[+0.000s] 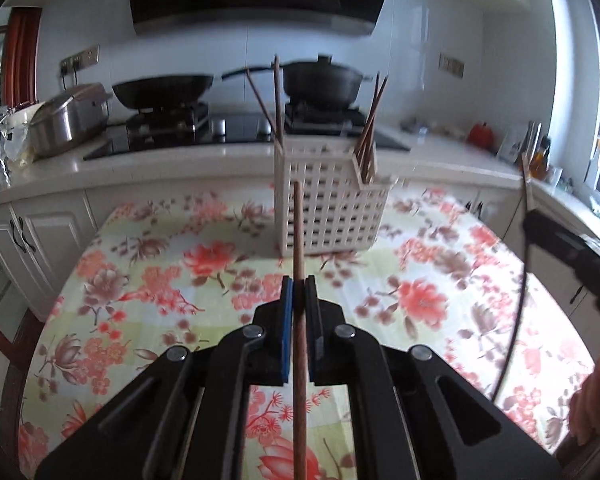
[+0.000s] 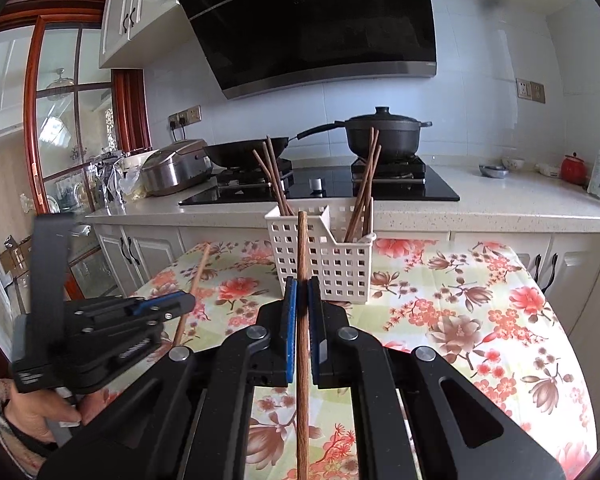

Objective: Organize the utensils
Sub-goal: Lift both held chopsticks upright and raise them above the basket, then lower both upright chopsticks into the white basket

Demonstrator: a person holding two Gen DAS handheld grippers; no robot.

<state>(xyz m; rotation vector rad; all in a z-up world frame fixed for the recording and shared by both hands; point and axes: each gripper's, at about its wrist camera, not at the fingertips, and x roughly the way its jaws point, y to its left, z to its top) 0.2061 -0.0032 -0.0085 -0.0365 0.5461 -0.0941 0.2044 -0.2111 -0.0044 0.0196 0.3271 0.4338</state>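
In the left wrist view my left gripper [image 1: 299, 282] is shut on a brown wooden chopstick [image 1: 299, 232] that points at the white slotted basket [image 1: 340, 208] on the floral table. The basket holds chopsticks in its left corner [image 1: 277, 100] and its right compartment [image 1: 370, 136]. In the right wrist view my right gripper [image 2: 302, 280] is shut on another chopstick [image 2: 302, 248], with its tip in front of the basket [image 2: 340, 264]. The left gripper [image 2: 186, 303] shows at the left, raised above the table with its chopstick [image 2: 200, 268]. The right gripper [image 1: 540, 224] shows at the right edge.
Behind the table runs a white counter [image 2: 500, 208] with a black hob, a wok [image 2: 244, 150], a lidded pot [image 2: 384, 136], a steel cooker [image 2: 176, 168] and a red jar [image 2: 573, 168]. A hand [image 2: 40, 408] grips the left tool. A black cable [image 1: 520, 300] hangs at the right.
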